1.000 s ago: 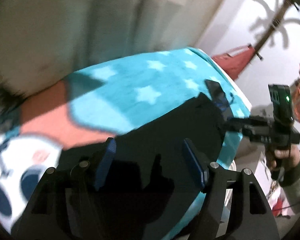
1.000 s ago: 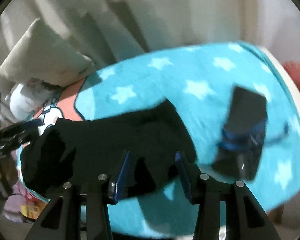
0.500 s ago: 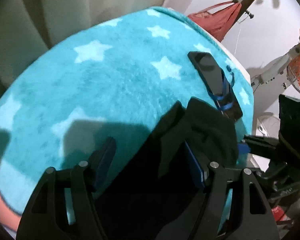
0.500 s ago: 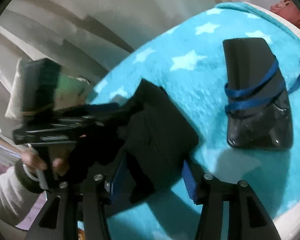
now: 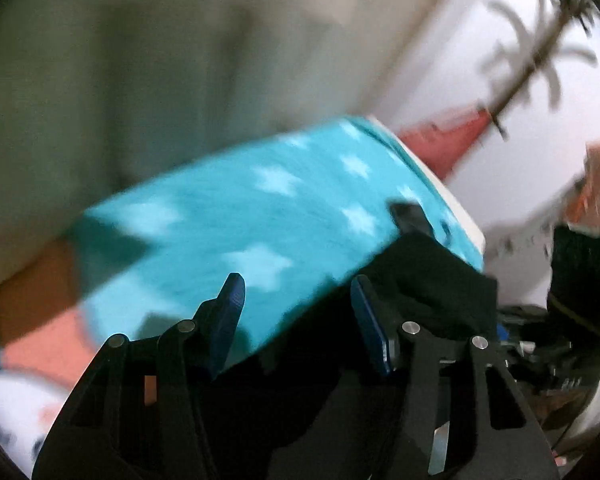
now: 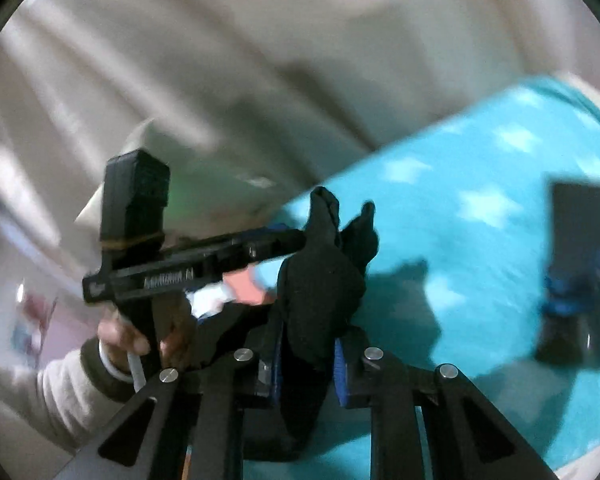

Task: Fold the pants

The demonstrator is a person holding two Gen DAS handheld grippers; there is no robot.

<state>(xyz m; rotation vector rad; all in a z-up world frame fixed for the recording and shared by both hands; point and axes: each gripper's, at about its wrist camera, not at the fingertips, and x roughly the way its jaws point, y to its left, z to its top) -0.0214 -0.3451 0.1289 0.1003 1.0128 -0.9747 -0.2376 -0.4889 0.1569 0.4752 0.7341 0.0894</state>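
Note:
The black pants (image 6: 320, 292) are bunched and lifted off the turquoise star blanket (image 6: 480, 240). My right gripper (image 6: 306, 364) is shut on a thick fold of the pants, which stands up between its blue pads. The left gripper (image 6: 300, 240) shows in the right wrist view as a black tool reaching in from the left, its tip at the pants' upper edge. In the left wrist view my left gripper (image 5: 296, 312) has its blue fingers (image 5: 230, 308) spread apart over the blanket (image 5: 260, 216), with the pants (image 5: 432, 288) just right of the right finger. Both views are motion-blurred.
A black phone with a blue strap (image 6: 580, 272) lies on the blanket at the right, also in the left wrist view (image 5: 410, 216). Beige curtains (image 6: 220, 60) hang behind the bed. A red cloth (image 5: 444, 140) hangs by the white wall.
The right gripper has shut on the pants and lifted them into a bunch. The left gripper has swung back, with more blanket and curtain in its view.

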